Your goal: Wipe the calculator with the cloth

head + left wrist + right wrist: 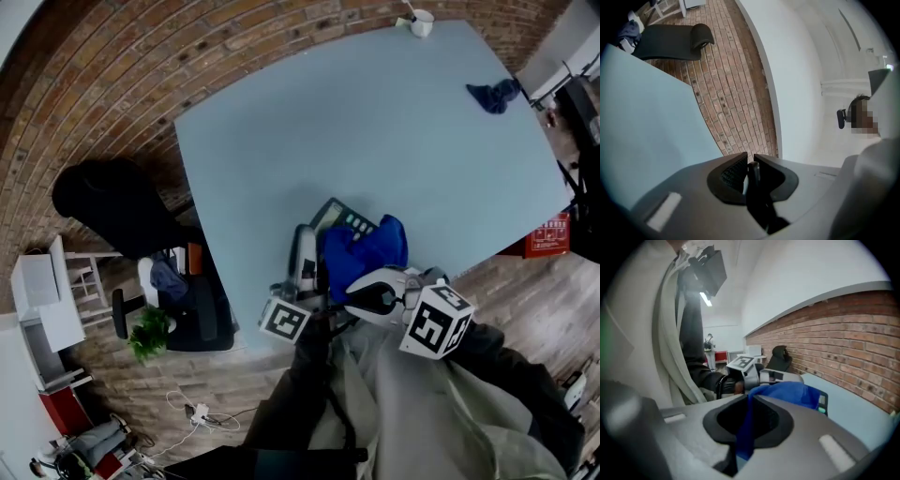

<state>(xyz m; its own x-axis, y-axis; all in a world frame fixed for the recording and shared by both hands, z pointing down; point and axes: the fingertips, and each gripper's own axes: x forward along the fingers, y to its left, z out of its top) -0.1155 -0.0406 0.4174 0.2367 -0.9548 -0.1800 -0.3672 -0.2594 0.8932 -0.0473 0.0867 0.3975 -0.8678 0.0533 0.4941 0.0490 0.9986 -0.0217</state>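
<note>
Blue cloth is hanging pinched in the right claw, draping over the calculator near the worktop's front edge. Left claw is gripping narrow on a thin dark edge, apparently the calculator, bracing it. Wiping looks to be in hand; the next stroke is calling for cloth pressed flat across the keys. Cloth is hiding most of the calculator.

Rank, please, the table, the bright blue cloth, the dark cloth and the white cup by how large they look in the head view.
1. table
2. bright blue cloth, nearest the camera, which flatters it
3. dark cloth
4. white cup, slightly smaller; both sit far off
</note>
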